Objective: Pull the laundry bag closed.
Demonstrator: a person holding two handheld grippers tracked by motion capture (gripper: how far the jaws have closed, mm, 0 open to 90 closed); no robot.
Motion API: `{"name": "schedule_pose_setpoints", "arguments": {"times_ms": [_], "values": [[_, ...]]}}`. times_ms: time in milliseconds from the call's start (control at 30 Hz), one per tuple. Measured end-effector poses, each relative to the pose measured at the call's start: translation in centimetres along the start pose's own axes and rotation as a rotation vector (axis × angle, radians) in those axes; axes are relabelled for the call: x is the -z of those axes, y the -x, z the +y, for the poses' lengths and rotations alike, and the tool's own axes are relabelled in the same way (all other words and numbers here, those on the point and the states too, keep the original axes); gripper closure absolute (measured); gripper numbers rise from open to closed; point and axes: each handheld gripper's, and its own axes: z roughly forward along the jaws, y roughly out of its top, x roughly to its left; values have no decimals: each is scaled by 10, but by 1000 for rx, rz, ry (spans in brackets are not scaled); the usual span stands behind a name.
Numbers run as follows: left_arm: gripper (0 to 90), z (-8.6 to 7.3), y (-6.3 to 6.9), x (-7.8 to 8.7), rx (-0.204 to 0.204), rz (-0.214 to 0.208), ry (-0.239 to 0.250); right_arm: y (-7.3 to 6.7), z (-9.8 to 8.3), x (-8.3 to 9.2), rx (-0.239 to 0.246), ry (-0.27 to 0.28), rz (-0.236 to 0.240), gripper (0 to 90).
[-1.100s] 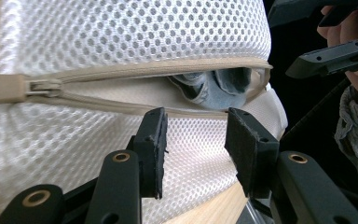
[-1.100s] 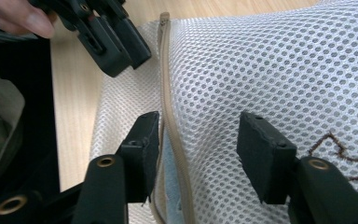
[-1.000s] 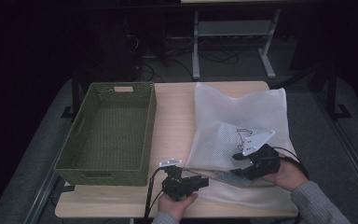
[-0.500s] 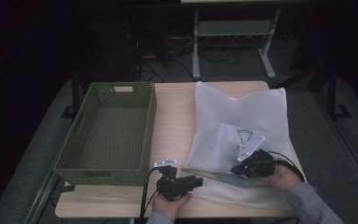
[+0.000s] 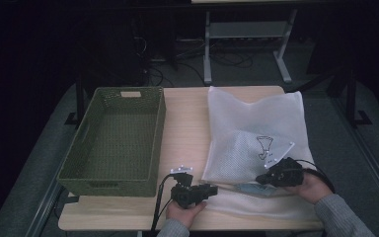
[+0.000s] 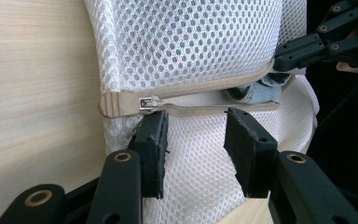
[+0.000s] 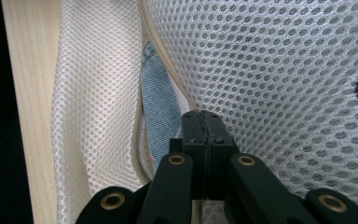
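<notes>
Light wood tabletop (image 5: 187, 123), grain visible, standing on a grey floor (image 5: 44, 163). Two things lie directly on it: green woven basket (image 5: 113, 140), well off to the left of the left tool (image 6: 193, 140), and white mesh bag (image 5: 256, 128) lying flat, spreading away ahead of both tools. Bag's beige zipper edge (image 6: 191, 95) runs just past the left tool's tips, metal zipper pull (image 6: 147, 102) nearest its left jaw. Bare wood strip left of the right tool (image 7: 204, 122)
</notes>
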Motion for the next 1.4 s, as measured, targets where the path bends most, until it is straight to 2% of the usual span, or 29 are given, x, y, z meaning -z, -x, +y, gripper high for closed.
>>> {"name": "schedule_pose_setpoints", "arguments": {"times_ms": [200, 400, 567, 700, 1033, 1233, 1333, 1400], "values": [[577, 2, 5, -6, -12, -24, -18, 5, -7, 6, -14, 0, -14, 894], [566, -1, 10, 7, -30, -43, -29, 6, -11, 10, -26, -2, -19, 891], [565, 0, 2, 20, 2, -41, -22, 6, -11, 11, -29, 0, -21, 889], [562, -3, -3, 24, 16, -33, -26, 7, -11, 13, -33, 5, -21, 889], [542, -6, -6, 16, 22, -14, -57, 9, -15, 19, -43, 17, -25, 888], [544, -6, -6, 4, 36, -21, -81, 8, -17, 24, -47, 26, -27, 887], [580, -6, -6, -2, 54, -28, -91, 8, -16, 26, -44, 33, -28, 886], [648, -6, -6, -5, 65, -35, -95, 8, -15, 27, -47, 35, -24, 884]]}}
